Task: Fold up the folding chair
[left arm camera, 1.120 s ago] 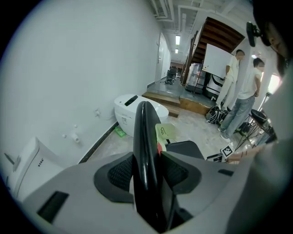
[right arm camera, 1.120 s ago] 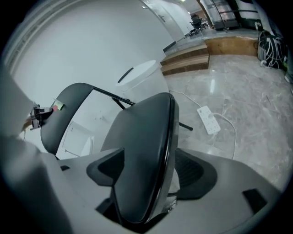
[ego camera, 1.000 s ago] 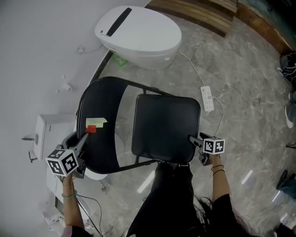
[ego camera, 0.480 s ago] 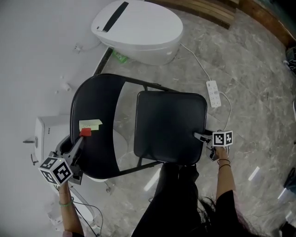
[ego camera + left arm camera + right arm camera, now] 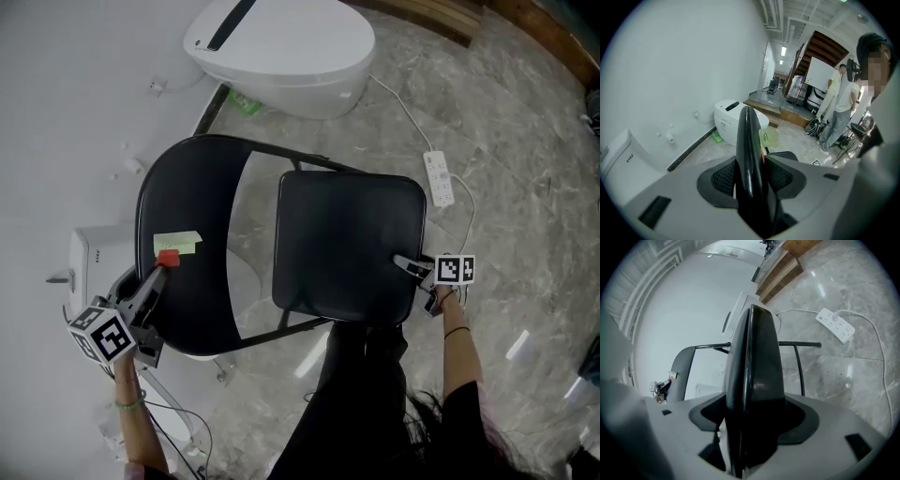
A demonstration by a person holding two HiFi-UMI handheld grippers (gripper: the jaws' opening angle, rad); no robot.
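Head view, looking steeply down, with both gripper views. Nearest the camera, the person's dark-clad legs (image 5: 361, 394) stand at the front edge of the black folding chair (image 5: 328, 187). The right gripper (image 5: 405, 264) is clamped on the right edge of the seat (image 5: 754, 362), its jaws pressed against the padding from both sides. The left gripper (image 5: 161, 267) is clamped on the curved backrest (image 5: 747, 150), just beside a pale green note (image 5: 178, 241) stuck to it. The chair stands unfolded on the marble floor (image 5: 506, 187), seat and backrest apart. Left of the chair is a white box (image 5: 94, 262). Beyond the seat lies a white power strip (image 5: 438, 178), then a white toilet (image 5: 281, 47) by the wall, and wooden steps (image 5: 422, 14) farthest off.
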